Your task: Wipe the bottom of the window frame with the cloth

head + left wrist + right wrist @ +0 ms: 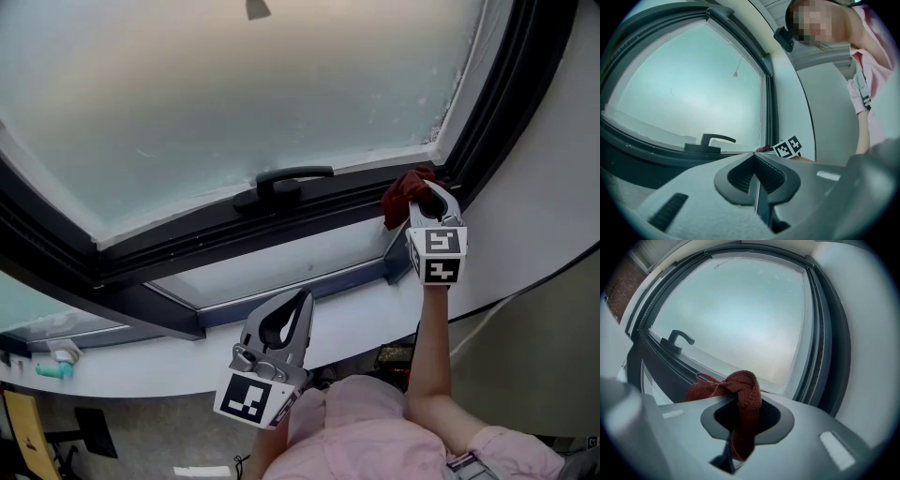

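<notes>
upstretched right gripper (424,193), cloth (406,190) clamped

No readable text (markers bear patterns only).

Set back at the head, facing the dark-framed frosted glass window (281,112); riding low on either side, looking along the jaws at that pane, nearer on the right; sharing the black lever handle (295,176) across all three.
</notes>
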Demonstrator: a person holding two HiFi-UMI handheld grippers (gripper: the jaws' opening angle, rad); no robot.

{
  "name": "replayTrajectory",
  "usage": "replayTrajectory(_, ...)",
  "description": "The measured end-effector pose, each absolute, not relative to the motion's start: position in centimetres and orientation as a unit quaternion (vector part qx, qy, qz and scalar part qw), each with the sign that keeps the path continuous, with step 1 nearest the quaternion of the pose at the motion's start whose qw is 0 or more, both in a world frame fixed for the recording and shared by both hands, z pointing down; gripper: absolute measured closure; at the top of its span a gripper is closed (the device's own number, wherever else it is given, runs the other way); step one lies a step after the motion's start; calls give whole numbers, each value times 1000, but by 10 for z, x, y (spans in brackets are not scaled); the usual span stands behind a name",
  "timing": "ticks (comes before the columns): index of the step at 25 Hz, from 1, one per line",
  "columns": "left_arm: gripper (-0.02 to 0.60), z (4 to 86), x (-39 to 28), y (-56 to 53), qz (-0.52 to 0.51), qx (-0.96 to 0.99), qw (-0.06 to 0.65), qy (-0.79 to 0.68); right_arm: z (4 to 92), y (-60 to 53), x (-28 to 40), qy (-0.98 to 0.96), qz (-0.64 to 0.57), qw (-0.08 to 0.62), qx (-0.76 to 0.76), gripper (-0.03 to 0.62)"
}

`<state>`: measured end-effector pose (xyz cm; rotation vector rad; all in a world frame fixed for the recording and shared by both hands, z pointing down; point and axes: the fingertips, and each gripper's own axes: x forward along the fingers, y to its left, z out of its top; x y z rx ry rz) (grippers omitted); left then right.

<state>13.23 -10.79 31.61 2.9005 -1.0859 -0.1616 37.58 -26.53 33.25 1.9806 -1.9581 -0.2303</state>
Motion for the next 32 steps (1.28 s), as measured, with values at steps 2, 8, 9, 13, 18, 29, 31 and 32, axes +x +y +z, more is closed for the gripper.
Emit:
replayTrajectory(2, 581, 316, 133, -109, -52, 935, 20, -350, 332, -265, 379, -688, -80, 172, 700, 526)
replayTrajectory(8, 581, 316, 138, -111, -53, 935, 24, -349, 332, -266, 389, -685, -80, 169, 705, 526)
replayTrajectory(9, 581, 316, 138, -111, -53, 935, 24, -349, 332, -266, 391, -684, -79, 168, 706, 526)
replayTrajectory(13, 581, 319, 140, -113, -49, 935, 26, -350, 333, -267, 399, -679, -76, 166, 711, 526)
replayTrajectory(18, 581, 318, 142, -116, -49, 934, 25, -353, 332, -268, 410, -674, -73, 161, 718, 526)
replayTrajectory(29, 581, 317, 144, -120, -45, 932, 17, -359, 332, -270, 429, -662, -72, 147, 732, 526)
replayTrajectory(31, 581, 316, 143, -121, -45, 931, 16, -361, 331, -270, 431, -660, -72, 145, 734, 526)
replayTrajectory(32, 581, 316, 142, -121, -45, 931, 16, -362, 331, -271, 432, -659, -72, 144, 734, 526)
